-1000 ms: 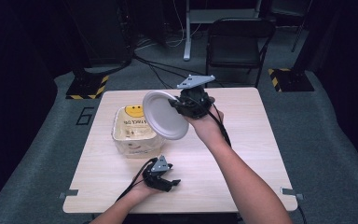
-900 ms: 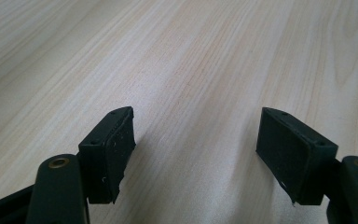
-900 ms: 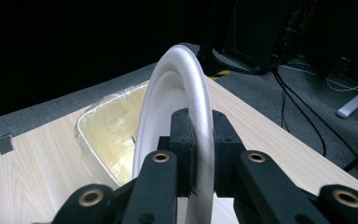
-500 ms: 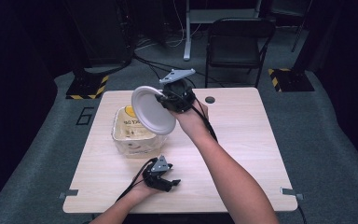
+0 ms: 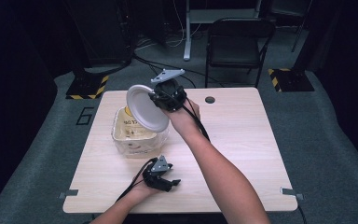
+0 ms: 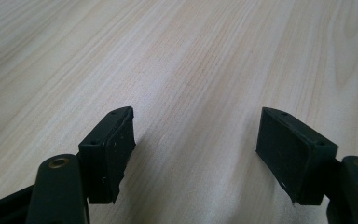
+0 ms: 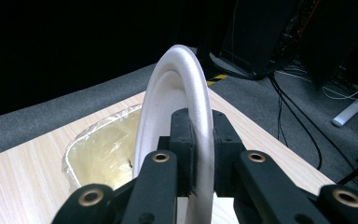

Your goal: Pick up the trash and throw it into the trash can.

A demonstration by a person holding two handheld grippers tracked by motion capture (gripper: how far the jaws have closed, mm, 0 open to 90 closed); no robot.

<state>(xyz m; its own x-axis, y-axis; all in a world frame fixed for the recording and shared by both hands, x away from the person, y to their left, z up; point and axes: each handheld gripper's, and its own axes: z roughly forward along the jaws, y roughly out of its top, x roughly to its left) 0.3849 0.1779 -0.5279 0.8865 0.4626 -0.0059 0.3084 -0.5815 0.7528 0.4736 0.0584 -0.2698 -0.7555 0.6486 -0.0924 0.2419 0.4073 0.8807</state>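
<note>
A white foam plate (image 5: 143, 107) hangs on edge above a clear plastic-lined box (image 5: 135, 133) with yellow print, at the table's left middle. My right gripper (image 5: 161, 100) is shut on the plate's rim, and in the right gripper view the plate (image 7: 179, 100) stands upright between the black pads (image 7: 182, 140), with the box (image 7: 103, 150) below and left of it. My left gripper (image 5: 169, 183) rests on the table near the front edge, open, with nothing between its pads (image 6: 114, 147) but bare wood.
The light wooden table (image 5: 242, 135) has a round cable hole (image 5: 209, 99) near its back edge. A black chair (image 5: 237, 44) stands behind the table. Cables trail from both grippers across the tabletop.
My right gripper has carried the plate leftward, from beside the box to over it. The left gripper has stayed where it was.
</note>
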